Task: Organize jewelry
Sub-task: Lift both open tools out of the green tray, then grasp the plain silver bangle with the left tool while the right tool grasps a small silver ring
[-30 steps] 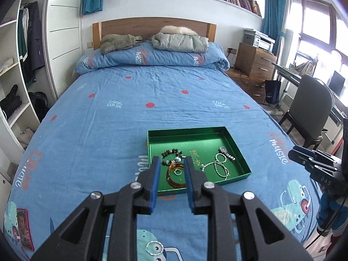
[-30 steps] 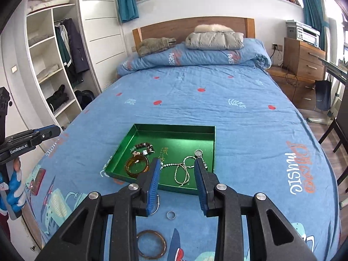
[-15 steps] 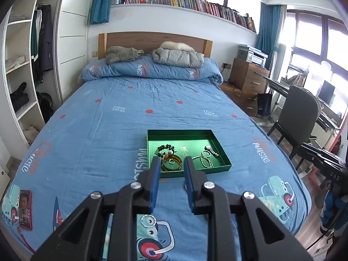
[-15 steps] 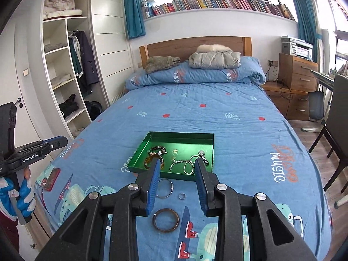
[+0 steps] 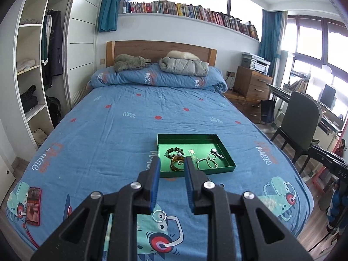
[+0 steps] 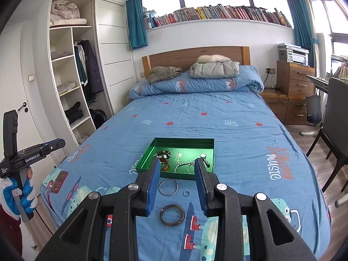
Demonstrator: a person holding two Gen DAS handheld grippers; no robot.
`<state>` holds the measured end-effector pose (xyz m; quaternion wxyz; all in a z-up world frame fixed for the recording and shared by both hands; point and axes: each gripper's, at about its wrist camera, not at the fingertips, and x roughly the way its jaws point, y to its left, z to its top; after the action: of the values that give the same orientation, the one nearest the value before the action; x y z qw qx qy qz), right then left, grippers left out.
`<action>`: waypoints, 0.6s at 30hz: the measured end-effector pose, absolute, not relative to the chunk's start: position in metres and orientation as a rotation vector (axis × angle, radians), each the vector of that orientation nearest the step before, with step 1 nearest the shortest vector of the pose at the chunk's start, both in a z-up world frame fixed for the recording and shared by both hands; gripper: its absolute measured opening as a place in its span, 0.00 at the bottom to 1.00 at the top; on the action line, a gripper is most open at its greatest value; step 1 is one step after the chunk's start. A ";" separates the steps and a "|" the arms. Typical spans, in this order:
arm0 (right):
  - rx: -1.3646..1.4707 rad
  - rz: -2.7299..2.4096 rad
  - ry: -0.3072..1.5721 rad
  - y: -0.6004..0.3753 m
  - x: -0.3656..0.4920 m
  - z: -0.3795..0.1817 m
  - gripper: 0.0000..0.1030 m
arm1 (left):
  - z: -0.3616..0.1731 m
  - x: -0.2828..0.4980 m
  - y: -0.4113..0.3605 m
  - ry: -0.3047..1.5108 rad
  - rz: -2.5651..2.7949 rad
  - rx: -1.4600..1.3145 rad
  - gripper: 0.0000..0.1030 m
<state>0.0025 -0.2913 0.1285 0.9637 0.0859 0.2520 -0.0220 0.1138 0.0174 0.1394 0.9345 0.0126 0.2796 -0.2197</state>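
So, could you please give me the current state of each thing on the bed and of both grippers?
Tray: open, holding jewelry.
Silver bangle: loose on the bed, outside the tray.
Small ring: on the bed, outside.
Brown bangle: on the bed, outside.
Left gripper: open, empty.
Right gripper: open, empty.

A bed (image 5: pixel 134 117) with a blue patterned cover fills the centre of the frame, a rolled duvet (image 5: pixel 156 77) and a grey padded jacket (image 5: pixel 184 66) at its wooden headboard (image 5: pixel 161 49). A shelf of books (image 5: pixel 191 10) runs along the upper wall between teal curtains (image 5: pixel 107 4). An open wardrobe (image 5: pixel 32 69) stands at left; a wooden dresser (image 6: pixel 293 80), a printer (image 6: pixel 293 54) and a dark chair (image 5: pixel 302 119) stand at right. A red phone (image 5: pixel 33 205) lies at the bed's lower left.
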 end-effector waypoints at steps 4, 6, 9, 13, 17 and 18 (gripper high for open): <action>0.186 -0.045 0.535 -0.298 0.012 0.110 0.31 | 0.117 0.129 0.008 0.619 -0.449 0.034 0.21; 0.192 -0.040 0.555 -0.302 0.020 0.099 0.31 | 0.102 0.136 0.003 0.645 -0.448 0.042 0.21; 0.202 -0.036 0.590 -0.310 0.034 0.080 0.31 | 0.079 0.149 -0.005 0.689 -0.452 0.052 0.21; 0.206 -0.019 0.649 -0.317 0.057 0.050 0.31 | 0.045 0.169 -0.019 0.755 -0.464 0.058 0.21; 0.196 0.001 0.723 -0.318 0.079 0.014 0.31 | 0.007 0.189 -0.041 0.830 -0.486 0.074 0.21; 0.197 0.005 0.741 -0.319 0.084 0.005 0.31 | -0.003 0.193 -0.047 0.849 -0.495 0.078 0.21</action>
<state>0.0842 -0.3191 0.0049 0.9275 0.0961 0.3614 0.0024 0.1931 -0.0471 -0.0033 0.8809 0.0374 0.4077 -0.2375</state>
